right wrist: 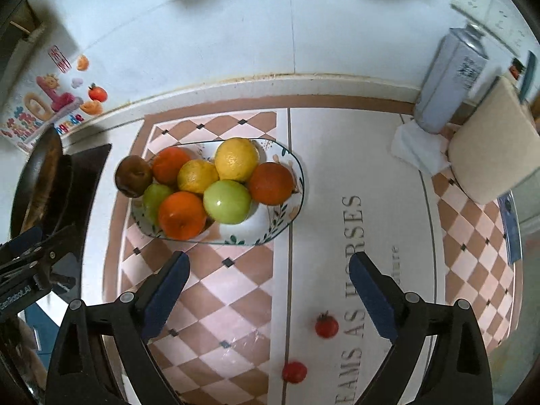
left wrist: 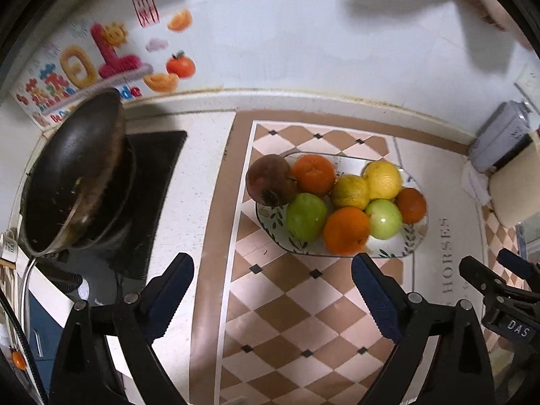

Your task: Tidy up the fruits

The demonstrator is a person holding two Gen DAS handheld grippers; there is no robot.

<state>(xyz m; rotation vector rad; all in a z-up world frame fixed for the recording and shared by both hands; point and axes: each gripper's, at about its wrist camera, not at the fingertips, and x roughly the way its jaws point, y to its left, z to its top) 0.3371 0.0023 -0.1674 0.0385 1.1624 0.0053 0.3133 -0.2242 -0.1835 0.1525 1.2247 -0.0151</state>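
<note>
From the left wrist view, the left gripper hangs over the checked mat with its fingers spread wide and nothing between them, just short of the oval plate piled with fruit: a dark pomegranate on the rim at the left, oranges, two lemons and green apples. These look firm and fairly heavy, smooth-skinned, so they would likely roll if nudged; a hold across the widest part of one fruit, taken from above, seems safest. A dark wok stands well to the left. From the right wrist view, the right gripper is likewise wide open and empty above the surface, the plate ahead and to its left. Two small red tomatoes lie loose on the mat near the fingers, apart from the plate; they look light, soft and easily crushed, so a gentle pinch across the middle suits them.
</note>
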